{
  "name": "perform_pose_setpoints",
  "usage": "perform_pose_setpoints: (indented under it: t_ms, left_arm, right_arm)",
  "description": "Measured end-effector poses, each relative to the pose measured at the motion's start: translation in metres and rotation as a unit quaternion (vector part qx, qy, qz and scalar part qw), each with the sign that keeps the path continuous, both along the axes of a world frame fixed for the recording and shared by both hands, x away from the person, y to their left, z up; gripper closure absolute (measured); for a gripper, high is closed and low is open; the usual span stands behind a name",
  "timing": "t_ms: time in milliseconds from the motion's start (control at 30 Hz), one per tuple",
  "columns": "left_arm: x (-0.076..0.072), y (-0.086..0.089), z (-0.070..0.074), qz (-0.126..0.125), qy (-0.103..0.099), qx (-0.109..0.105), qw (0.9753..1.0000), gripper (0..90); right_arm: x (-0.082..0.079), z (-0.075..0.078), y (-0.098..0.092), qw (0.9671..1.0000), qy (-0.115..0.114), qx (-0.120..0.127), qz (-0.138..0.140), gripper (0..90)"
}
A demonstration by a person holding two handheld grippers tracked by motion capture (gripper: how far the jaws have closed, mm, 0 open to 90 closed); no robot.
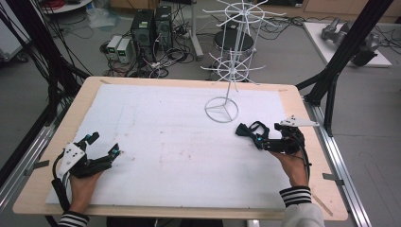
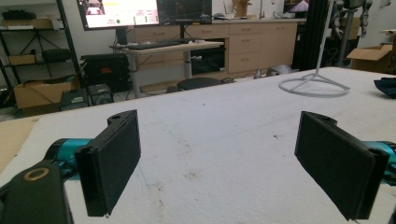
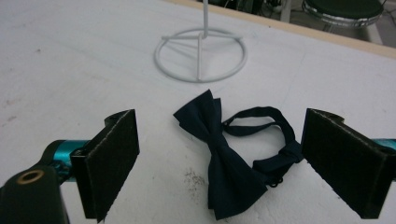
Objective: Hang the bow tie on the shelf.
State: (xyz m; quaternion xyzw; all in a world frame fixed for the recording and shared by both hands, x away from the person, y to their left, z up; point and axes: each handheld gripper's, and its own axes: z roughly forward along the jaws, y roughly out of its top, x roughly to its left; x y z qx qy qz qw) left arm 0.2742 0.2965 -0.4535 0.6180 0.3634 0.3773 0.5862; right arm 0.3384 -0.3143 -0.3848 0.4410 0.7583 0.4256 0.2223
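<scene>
A dark navy bow tie point(image 3: 219, 154) with its looped strap lies flat on the white mat, between the wide-apart jaws of my right gripper point(image 3: 229, 158). In the high view the bow tie point(image 1: 249, 129) sits at the right of the table, just ahead of the right gripper point(image 1: 265, 140), which is open. A white wire display stand point(image 1: 231, 61) rises behind it on a ring base point(image 3: 200, 53). My left gripper point(image 1: 103, 144) rests low at the table's left, open with nothing between its jaws point(image 2: 219, 163).
The white mat point(image 1: 179, 142) covers a wooden table point(image 1: 302, 109). Black frame posts point(image 1: 345, 52) stand at the right and left. Computers and cables point(image 1: 151, 33) lie on the floor beyond the far edge. The stand's base point(image 2: 314, 85) is far right in the left gripper view.
</scene>
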Motion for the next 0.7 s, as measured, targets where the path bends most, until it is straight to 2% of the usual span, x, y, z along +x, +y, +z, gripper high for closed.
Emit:
perform_pose_setpoints:
  t_ms: [100,133,300,467,600,700]
  left_arm:
    - [0.0,0.0,0.0,0.0,0.0,0.002,1.0,14.7]
    - [0.0,0.0,0.0,0.001,-0.001,0.003,1.0,14.7]
    - [0.0,-0.001,0.0,0.002,-0.002,0.004,1.0,14.7]
    - [0.0,-0.001,0.0,0.002,-0.002,0.004,1.0,14.7]
    - [0.0,-0.001,0.0,0.001,-0.002,0.004,1.0,14.8]
    - [0.0,-0.001,0.0,0.001,-0.002,0.006,1.0,14.7]
  right_arm:
    - [0.002,-0.001,-0.001,1.0,0.007,-0.005,-0.001,10.7]
    - [0.005,-0.003,-0.002,0.9998,0.013,-0.016,-0.006,10.7]
    - [0.011,-0.007,-0.004,0.999,0.031,-0.029,-0.008,10.7]
    - [0.018,-0.009,-0.003,0.9977,0.054,-0.041,0.004,10.8]
    - [0.023,-0.012,-0.003,0.9945,0.083,-0.062,0.017,11.9]
    - [0.025,-0.014,-0.004,0.9933,0.095,-0.062,0.025,14.6]
